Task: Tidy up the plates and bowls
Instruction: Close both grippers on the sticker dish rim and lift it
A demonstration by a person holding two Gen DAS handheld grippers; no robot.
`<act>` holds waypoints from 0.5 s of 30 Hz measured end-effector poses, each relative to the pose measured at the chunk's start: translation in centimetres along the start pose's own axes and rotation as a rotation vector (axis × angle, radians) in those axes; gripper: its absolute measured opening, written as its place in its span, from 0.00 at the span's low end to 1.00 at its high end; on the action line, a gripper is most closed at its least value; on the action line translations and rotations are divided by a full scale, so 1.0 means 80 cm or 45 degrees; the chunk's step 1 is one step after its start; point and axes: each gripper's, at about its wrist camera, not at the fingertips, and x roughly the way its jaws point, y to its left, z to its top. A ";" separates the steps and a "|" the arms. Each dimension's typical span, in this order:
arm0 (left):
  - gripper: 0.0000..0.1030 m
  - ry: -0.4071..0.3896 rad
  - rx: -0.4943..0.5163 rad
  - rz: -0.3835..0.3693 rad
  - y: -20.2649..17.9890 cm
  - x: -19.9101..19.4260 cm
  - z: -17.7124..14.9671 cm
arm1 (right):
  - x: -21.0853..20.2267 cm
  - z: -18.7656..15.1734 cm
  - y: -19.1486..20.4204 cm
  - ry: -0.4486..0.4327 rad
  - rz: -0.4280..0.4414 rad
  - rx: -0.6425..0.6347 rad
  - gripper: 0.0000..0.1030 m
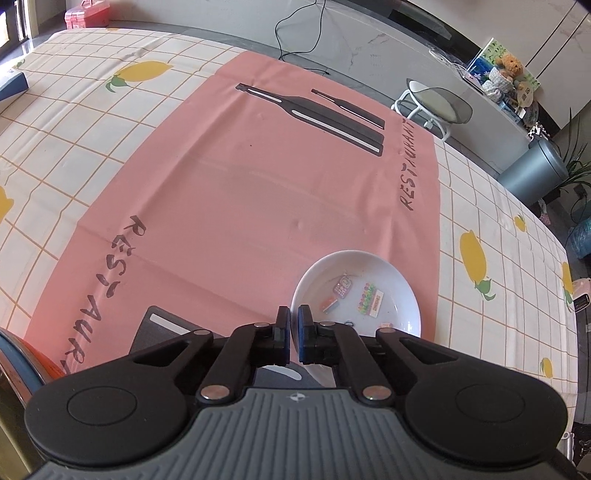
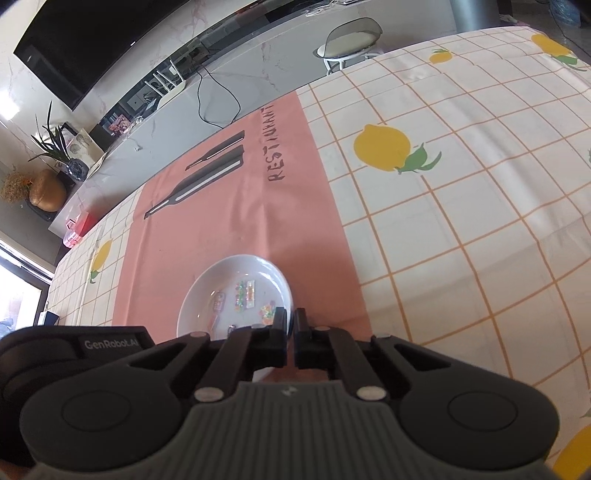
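Observation:
A white plate (image 1: 369, 273) with small colourful stickers inside sits on the pink placemat (image 1: 240, 192). My left gripper (image 1: 294, 314) is shut on the plate's left rim. The same plate (image 2: 236, 277) shows in the right wrist view, where my right gripper (image 2: 290, 317) is shut on its right rim. The near part of the plate is hidden behind both grippers. The other gripper's body (image 2: 74, 347) shows at the left of the right wrist view.
The table has a lemon-print checked cloth (image 2: 461, 184). A blue box (image 1: 11, 83) lies at the far left edge. A white stool (image 1: 436, 107) stands beyond the far edge. A pink box (image 1: 83, 13) and a grey bin (image 1: 535, 170) stand on the floor.

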 end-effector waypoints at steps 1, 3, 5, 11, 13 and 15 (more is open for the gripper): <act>0.03 -0.001 -0.004 -0.008 0.000 -0.002 -0.001 | -0.002 0.000 -0.001 -0.003 0.000 0.002 0.00; 0.03 -0.005 -0.003 -0.024 -0.002 -0.008 -0.002 | -0.008 -0.001 -0.003 -0.009 -0.001 0.005 0.00; 0.03 -0.010 0.004 -0.040 -0.004 -0.016 -0.004 | -0.015 -0.003 -0.004 -0.020 -0.001 0.009 0.00; 0.02 -0.013 0.025 -0.082 -0.009 -0.043 -0.017 | -0.050 -0.012 -0.008 -0.065 0.010 0.021 0.00; 0.02 -0.021 0.033 -0.098 -0.009 -0.055 -0.025 | -0.064 -0.018 -0.008 -0.081 0.011 0.016 0.00; 0.02 -0.030 0.040 -0.111 -0.009 -0.067 -0.034 | -0.078 -0.024 -0.009 -0.094 0.011 0.011 0.00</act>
